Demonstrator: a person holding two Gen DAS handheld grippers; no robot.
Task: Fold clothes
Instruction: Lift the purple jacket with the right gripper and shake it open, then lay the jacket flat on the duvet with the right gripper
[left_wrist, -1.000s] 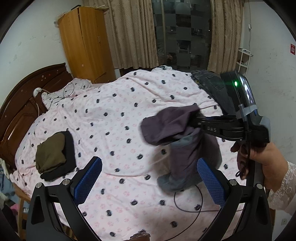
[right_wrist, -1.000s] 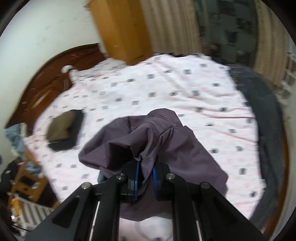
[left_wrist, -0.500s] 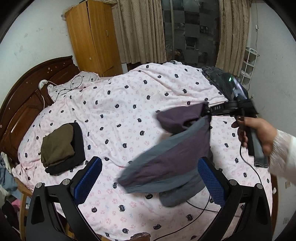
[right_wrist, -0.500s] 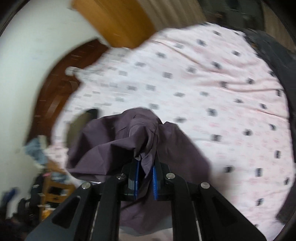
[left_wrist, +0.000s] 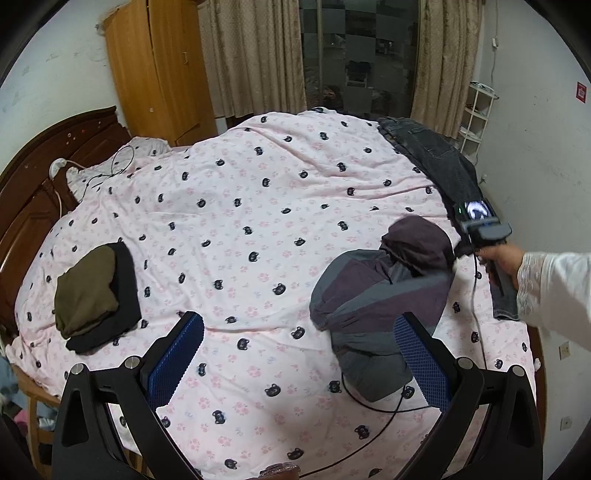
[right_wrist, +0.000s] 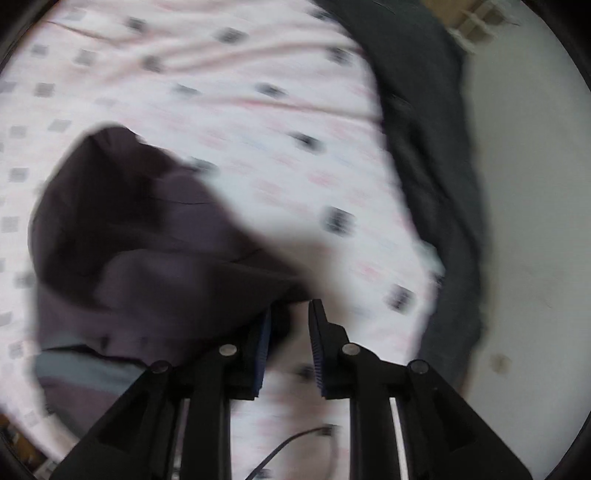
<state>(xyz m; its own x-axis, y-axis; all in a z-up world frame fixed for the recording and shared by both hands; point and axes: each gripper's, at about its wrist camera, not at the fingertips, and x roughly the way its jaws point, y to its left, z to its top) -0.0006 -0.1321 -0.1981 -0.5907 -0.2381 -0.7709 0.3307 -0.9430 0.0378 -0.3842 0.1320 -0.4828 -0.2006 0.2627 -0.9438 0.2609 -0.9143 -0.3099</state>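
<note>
Dropped from mid-air, one purple-grey jacket (left_wrist: 380, 291) now lies crumpled at lower right on the bedspread (left_wrist: 258, 206). Right gripper (right_wrist: 288, 325), tilted steeply down, has just been opening; cloth brushes its left pad only. Left gripper (left_wrist: 299, 350) gapes wide, empty. Two folded garments (left_wrist: 96, 295) sit stacked at left; one pair of jeans (left_wrist: 436, 155) upper right.

White walls (left_wrist: 55, 66), wooden wardrobe (left_wrist: 159, 70), beige curtains (left_wrist: 255, 55), dark window (left_wrist: 358, 55)
</note>
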